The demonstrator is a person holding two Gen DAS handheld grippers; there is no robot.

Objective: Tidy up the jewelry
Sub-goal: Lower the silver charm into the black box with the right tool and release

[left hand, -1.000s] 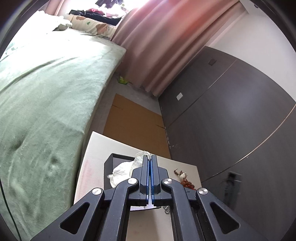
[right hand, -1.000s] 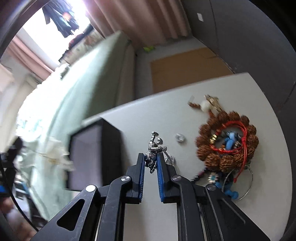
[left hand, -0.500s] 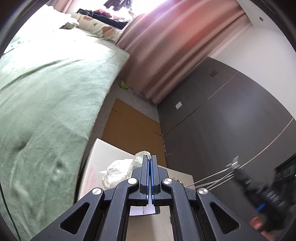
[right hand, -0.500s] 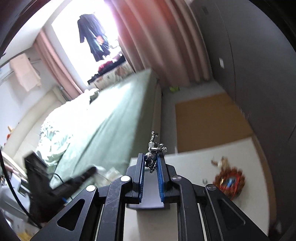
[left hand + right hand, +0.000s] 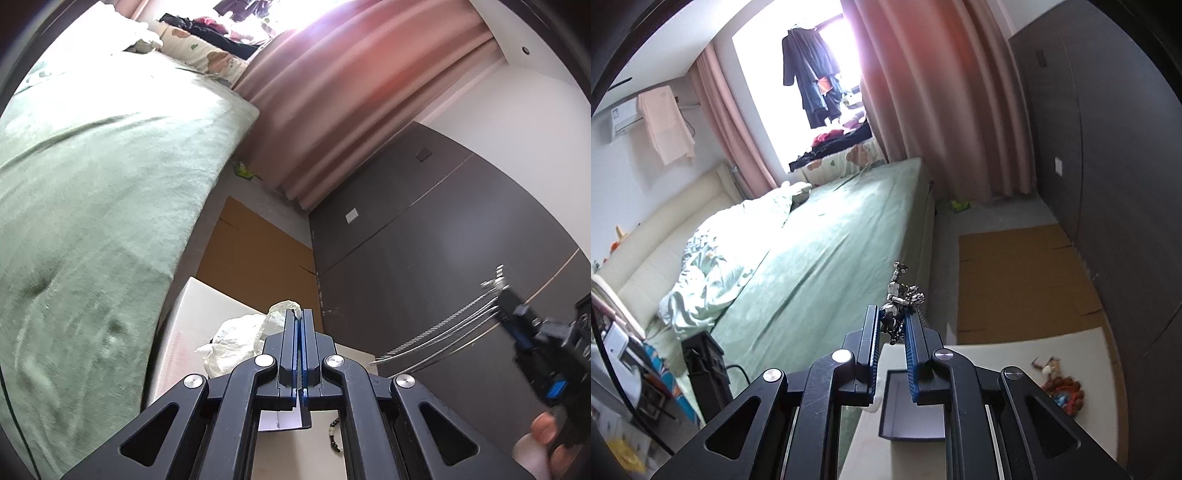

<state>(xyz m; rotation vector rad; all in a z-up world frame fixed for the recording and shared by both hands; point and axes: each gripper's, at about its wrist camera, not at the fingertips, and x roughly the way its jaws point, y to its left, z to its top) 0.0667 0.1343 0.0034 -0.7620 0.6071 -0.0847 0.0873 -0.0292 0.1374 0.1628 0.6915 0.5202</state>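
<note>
My right gripper (image 5: 891,321) is shut on a silver chain necklace with a metal pendant (image 5: 900,295), held high above the white table (image 5: 1015,347). From the left wrist view the chain (image 5: 436,332) hangs in strands from the right gripper (image 5: 517,321). Below it sits a dark open jewelry box (image 5: 905,410). My left gripper (image 5: 298,321) is shut on a crumpled clear plastic bag (image 5: 240,339). A pile of brown bead bracelets with red cord (image 5: 1063,391) lies at the table's right.
A green bed (image 5: 820,258) lies left of the table. A cardboard sheet (image 5: 1023,280) lies on the floor beyond the table. A dark wardrobe (image 5: 424,258) stands on the right. A dark bead strand (image 5: 334,439) lies below the left gripper.
My right gripper has risen with the necklace, from just above the table to high over the box. My left gripper has lifted the plastic bag slightly.
</note>
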